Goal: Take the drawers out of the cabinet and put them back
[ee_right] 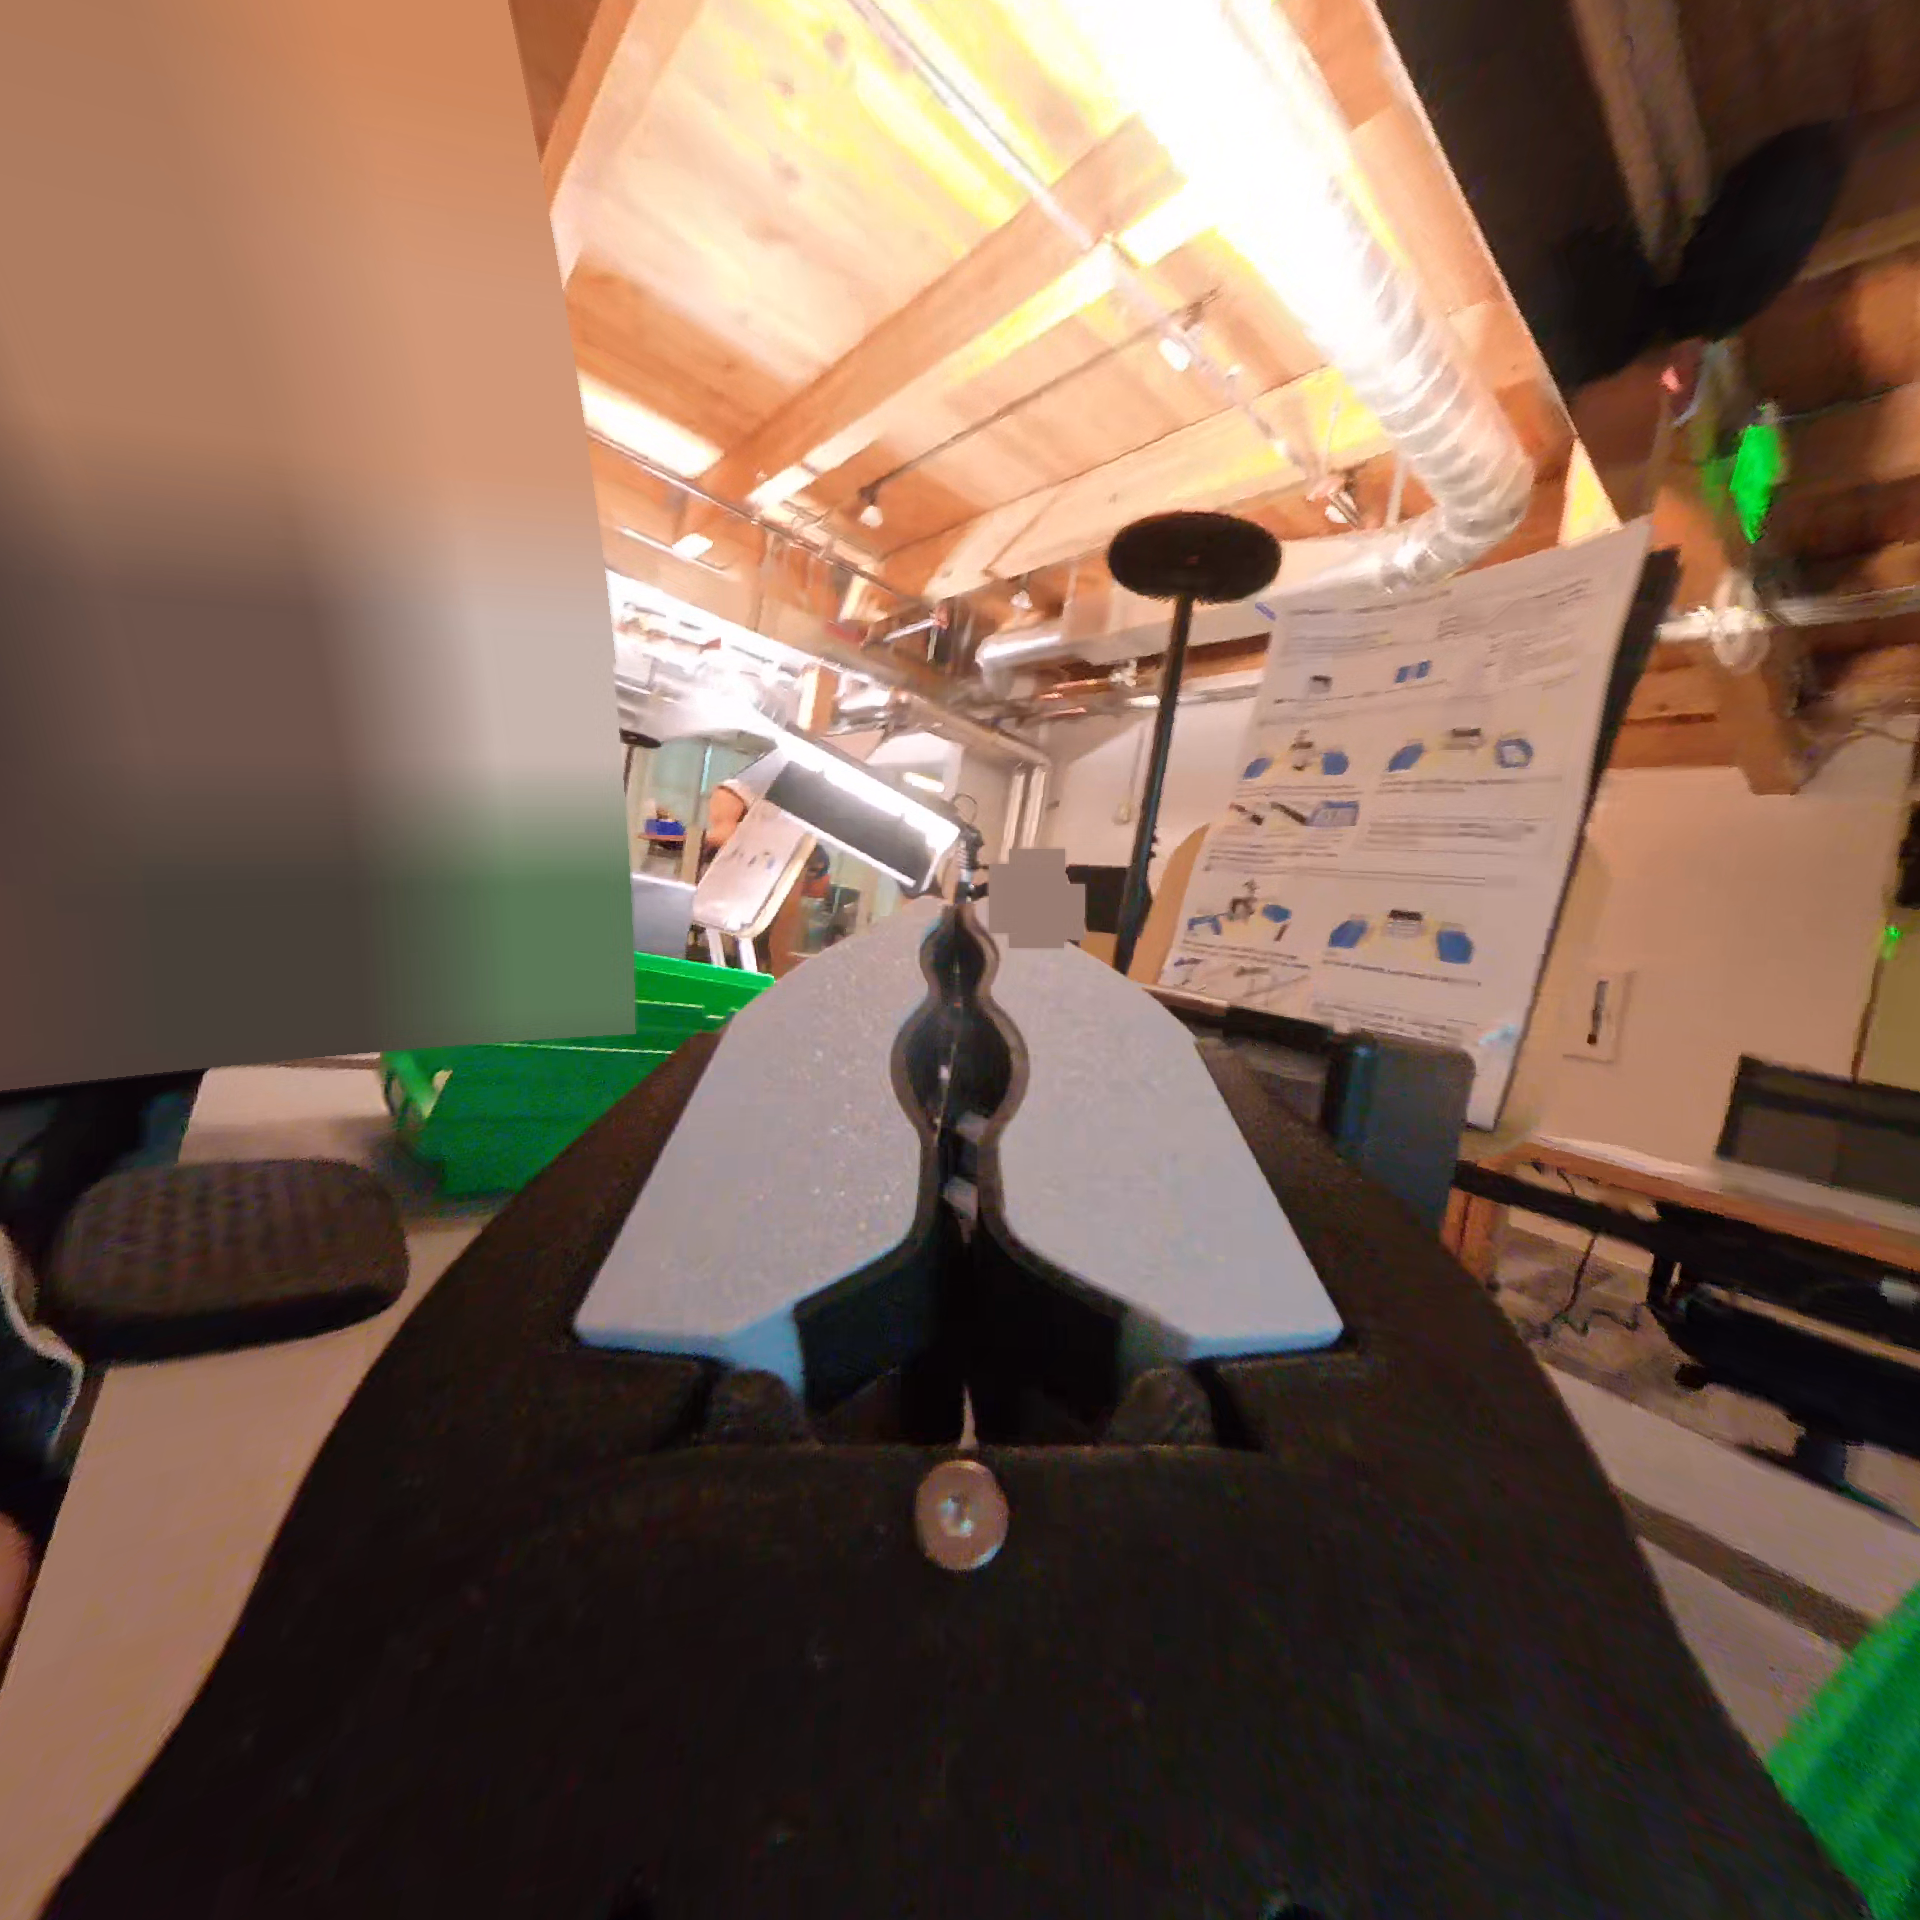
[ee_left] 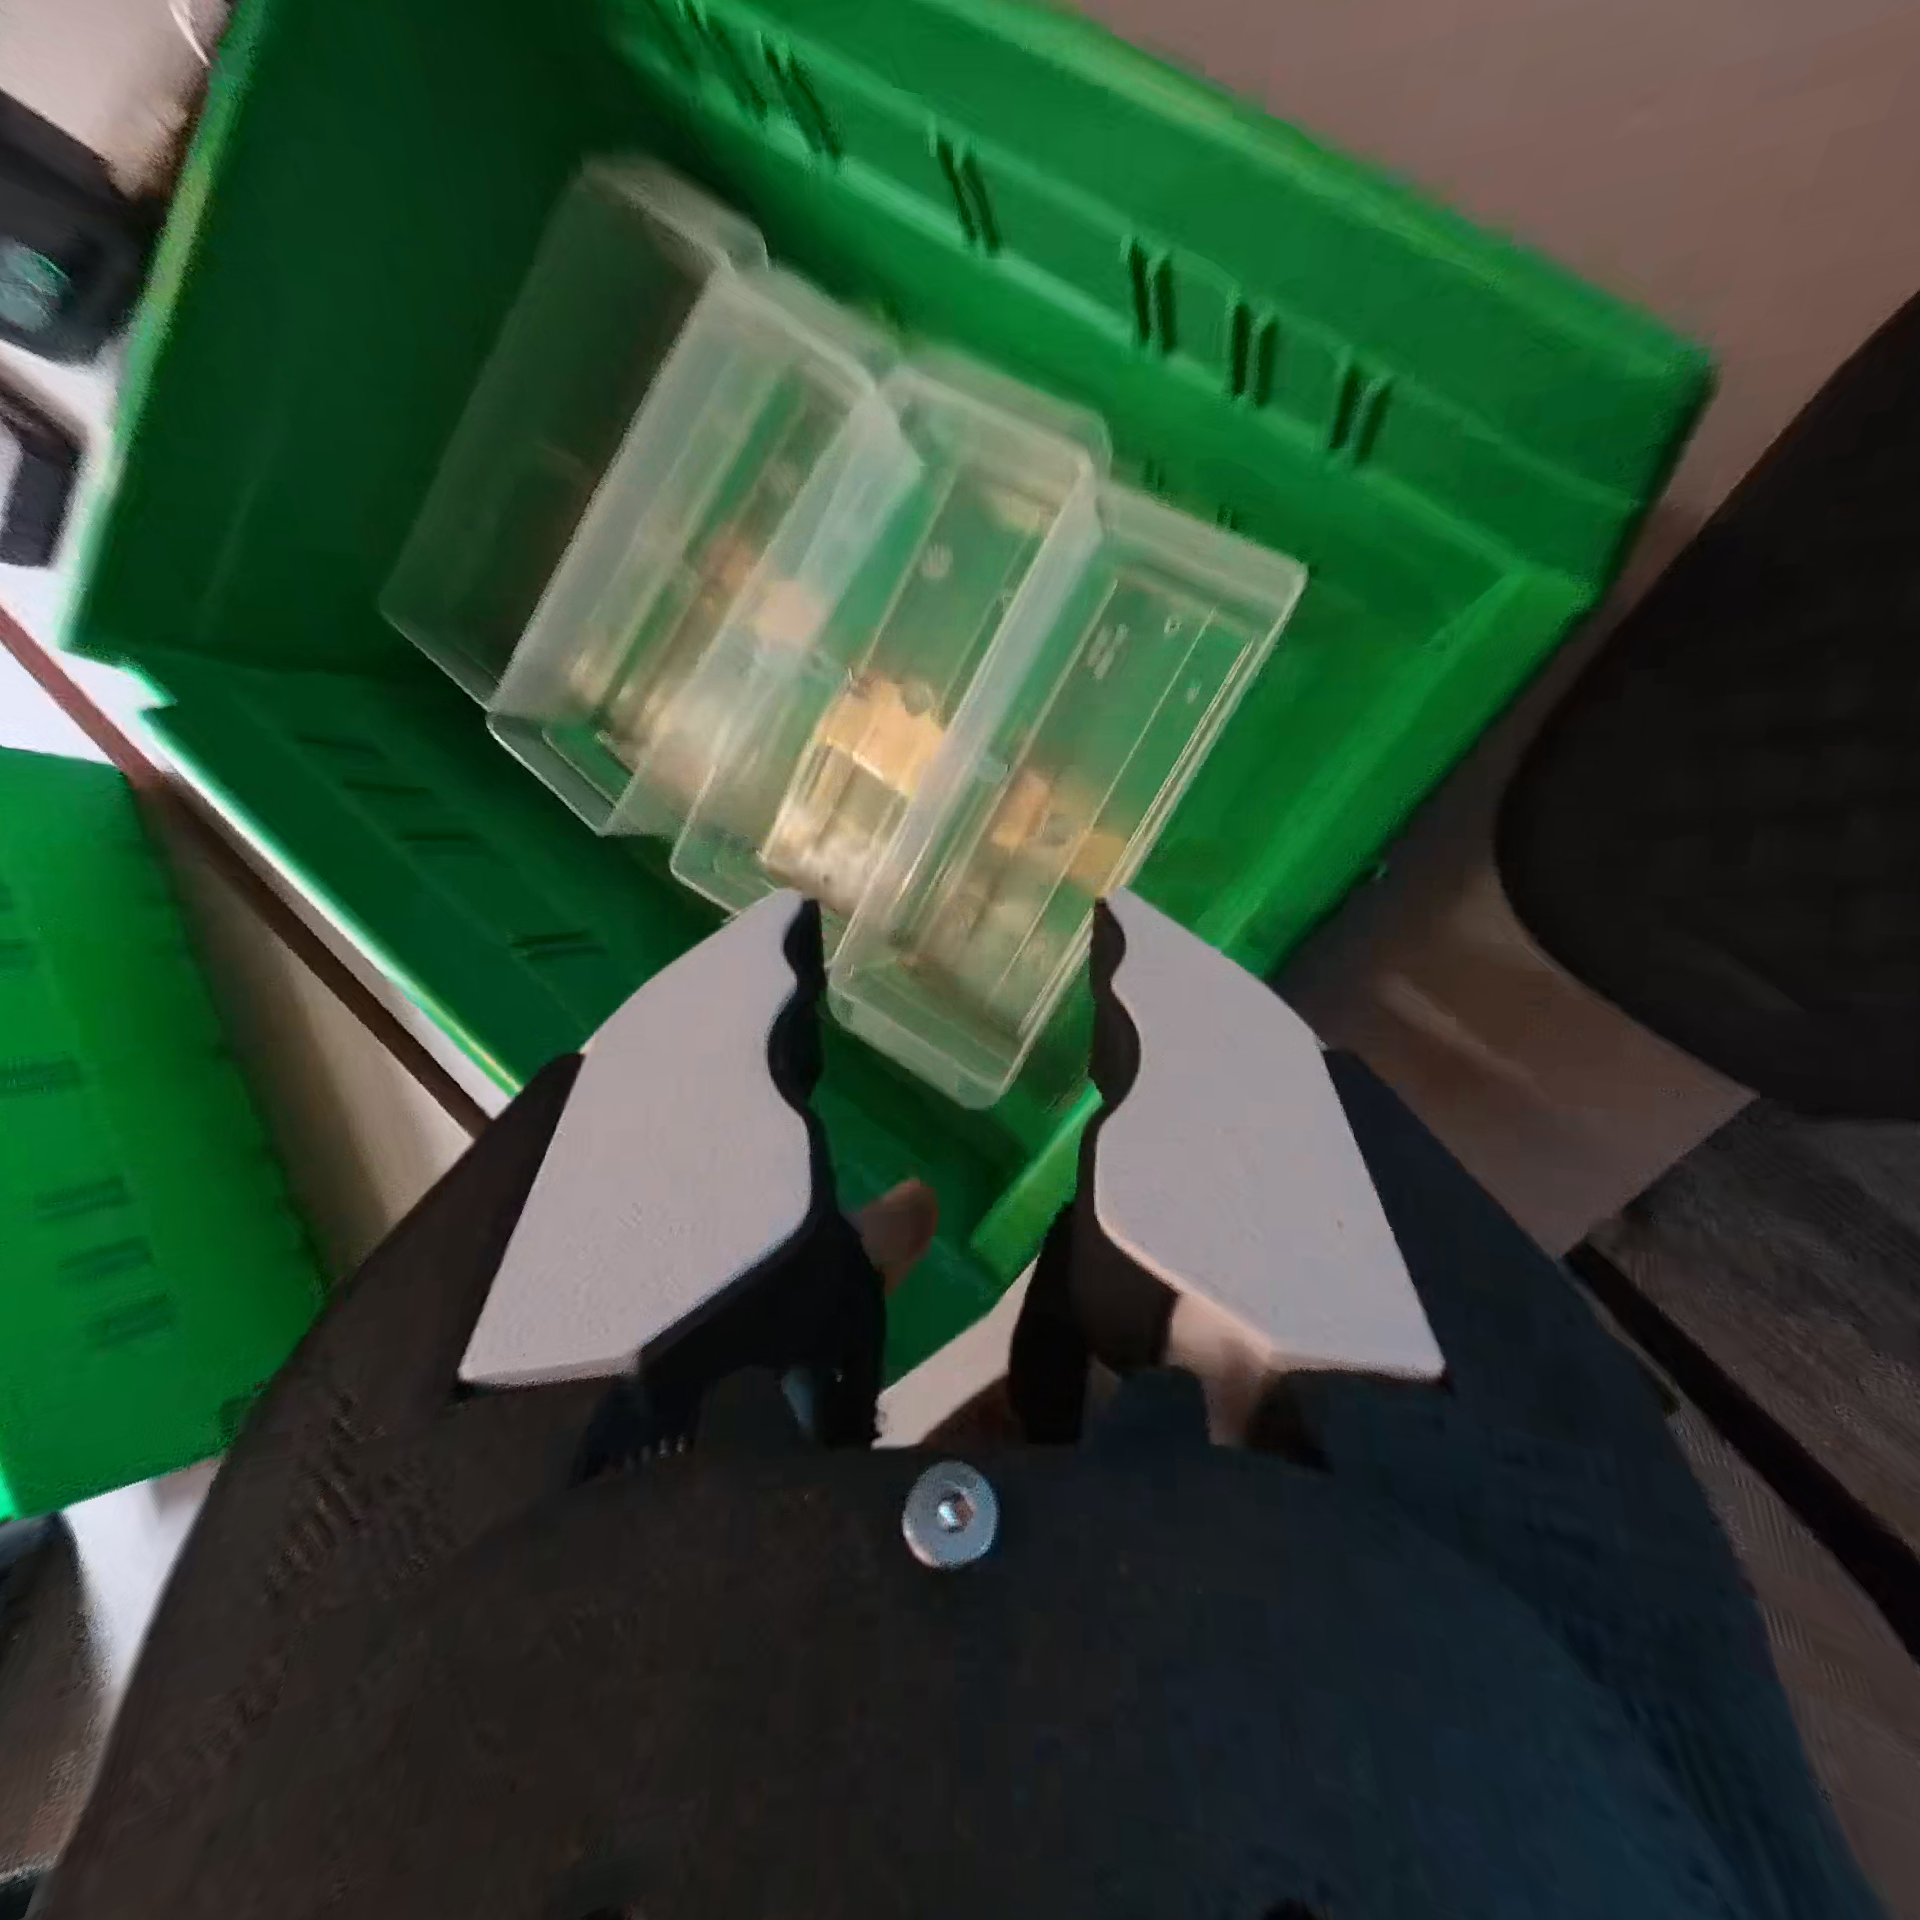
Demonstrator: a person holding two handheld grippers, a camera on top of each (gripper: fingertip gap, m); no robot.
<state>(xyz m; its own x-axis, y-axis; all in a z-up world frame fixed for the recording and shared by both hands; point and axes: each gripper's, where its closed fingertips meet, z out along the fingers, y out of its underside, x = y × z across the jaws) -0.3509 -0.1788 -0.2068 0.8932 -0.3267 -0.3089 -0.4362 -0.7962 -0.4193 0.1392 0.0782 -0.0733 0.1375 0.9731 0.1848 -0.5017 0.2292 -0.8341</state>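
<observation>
My left gripper point(ee_left: 951, 914) fingers spread, released, over clear drawers point(ee_left: 831, 623) lying in green bin point(ee_left: 1351, 343). My right gripper point(ee_right: 961, 925) clenched, empty, aimed toward far poster point(ee_right: 1423, 810).

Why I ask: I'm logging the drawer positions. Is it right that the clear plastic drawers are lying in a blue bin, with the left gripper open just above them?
Not quite: the bin is green, not blue, as the left wrist view shows. The rest holds: the clear plastic drawers lie in it, and the left gripper is open just above them.
</observation>
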